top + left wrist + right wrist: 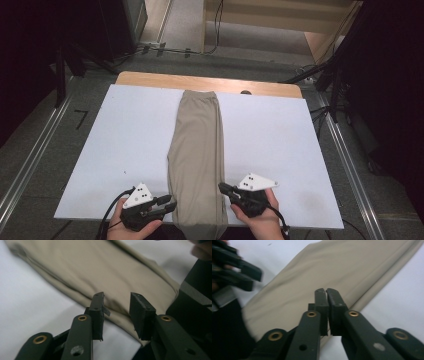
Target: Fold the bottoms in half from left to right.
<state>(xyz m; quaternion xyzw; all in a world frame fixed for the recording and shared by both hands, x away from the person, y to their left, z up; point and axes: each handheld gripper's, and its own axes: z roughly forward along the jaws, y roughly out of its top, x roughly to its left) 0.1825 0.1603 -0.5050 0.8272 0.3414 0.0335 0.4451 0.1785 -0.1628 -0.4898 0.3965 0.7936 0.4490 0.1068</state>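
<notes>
Along the middle of the white bench lies a pair of beige trousers, folded lengthwise; the long axis runs from the person's edge straight to the far edge, where the narrower end reaches the bare wooden strip; the wider near end hangs just over the near edge. Left and right of the trousers the bench surface lies bare and wide. Just left of the trousers' near end sits the left gripper, jaws apart, nothing between them, tips at the fabric's edge; just right of that end sits the right gripper, jaws pressed together, empty, over the cloth's border.
</notes>
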